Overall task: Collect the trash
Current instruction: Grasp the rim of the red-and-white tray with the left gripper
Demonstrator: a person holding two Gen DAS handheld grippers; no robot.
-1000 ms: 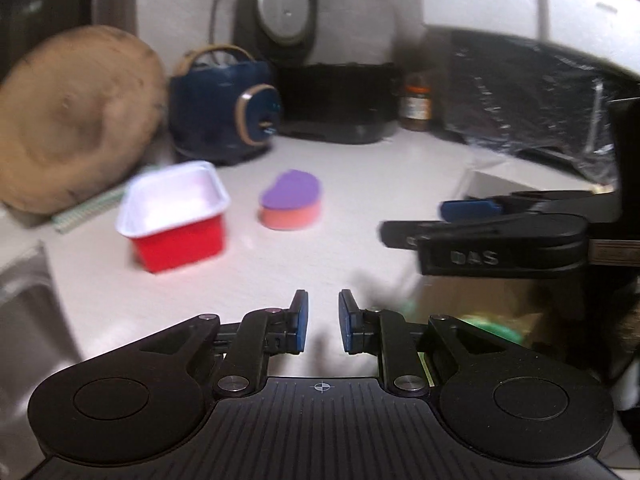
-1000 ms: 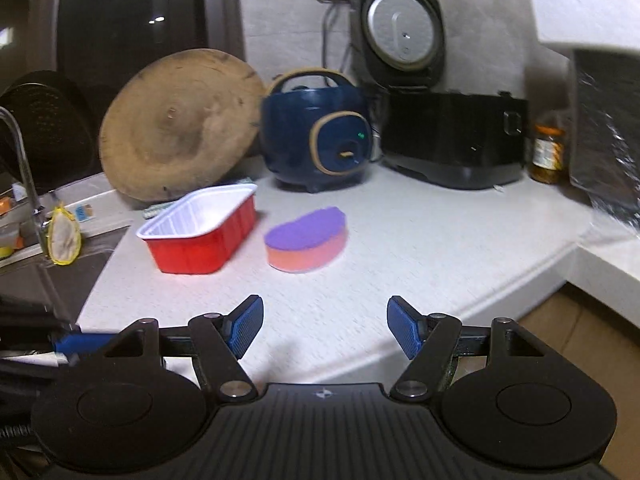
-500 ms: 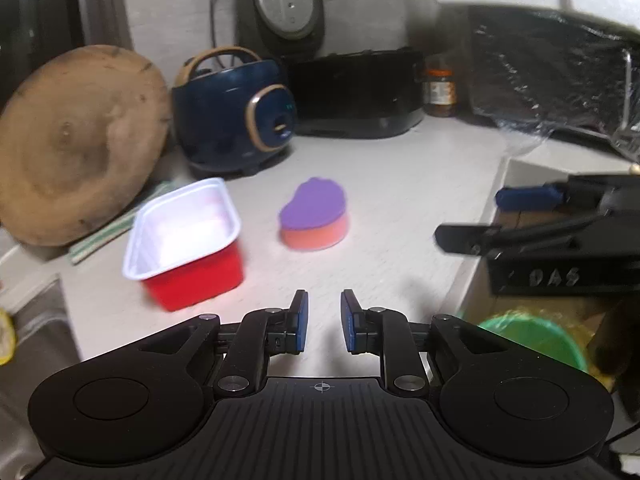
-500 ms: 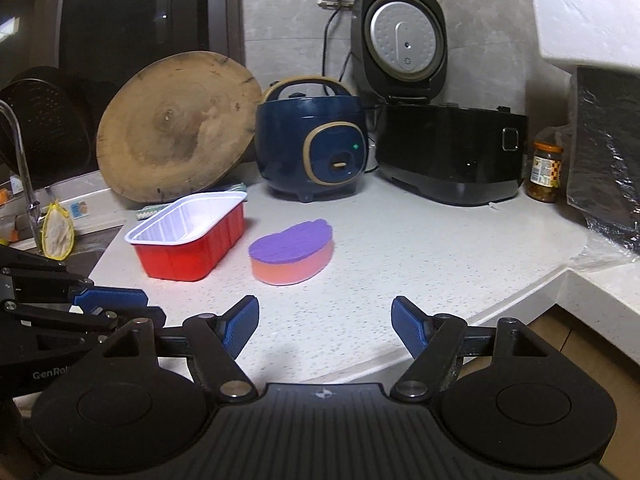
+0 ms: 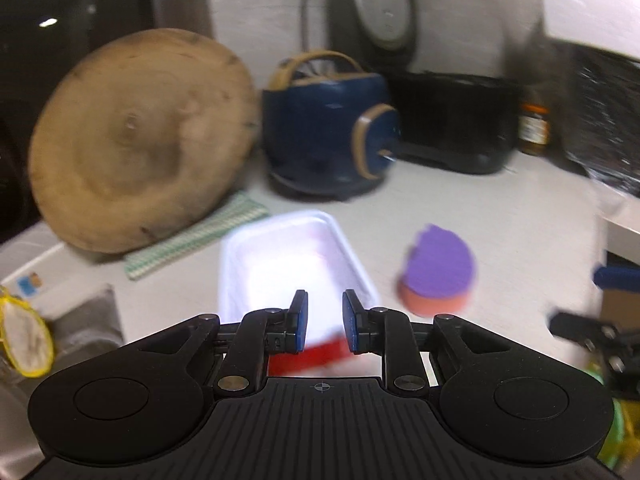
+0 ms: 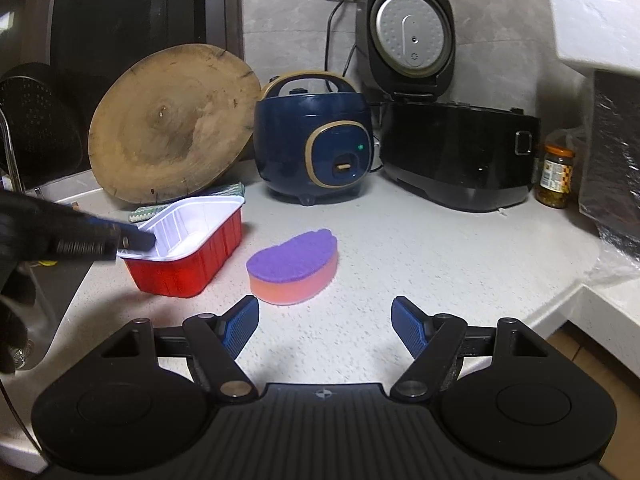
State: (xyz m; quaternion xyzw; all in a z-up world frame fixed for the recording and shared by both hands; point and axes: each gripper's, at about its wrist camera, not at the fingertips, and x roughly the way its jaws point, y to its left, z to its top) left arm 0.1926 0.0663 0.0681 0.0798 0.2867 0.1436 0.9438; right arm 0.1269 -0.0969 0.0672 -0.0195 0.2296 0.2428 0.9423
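Observation:
A red food tray (image 6: 188, 248) with a white lining stands empty on the pale counter, left of a purple-topped orange sponge (image 6: 294, 266). In the left wrist view the tray (image 5: 288, 256) lies straight ahead and the sponge (image 5: 438, 272) to its right, both blurred. My left gripper (image 5: 323, 326) hovers over the tray's near rim; its jaws are opening with nothing pressed between the pads. From the right wrist view the left gripper (image 6: 136, 240) reaches in over the tray's left rim. My right gripper (image 6: 325, 326) stands open and empty just short of the sponge.
At the back stand a round wooden board (image 6: 172, 124), a blue rice cooker (image 6: 316, 136), a black cooker with raised lid (image 6: 456, 156) and a jar (image 6: 556, 176). A striped cloth (image 5: 196, 236) lies under the board. A sink (image 5: 60, 332) lies at left; the counter edge (image 6: 560, 304) drops at right.
My left gripper swung left and forward from beside the counter's corner to over the red tray, its jaws widening. The right gripper crept a little nearer the sponge.

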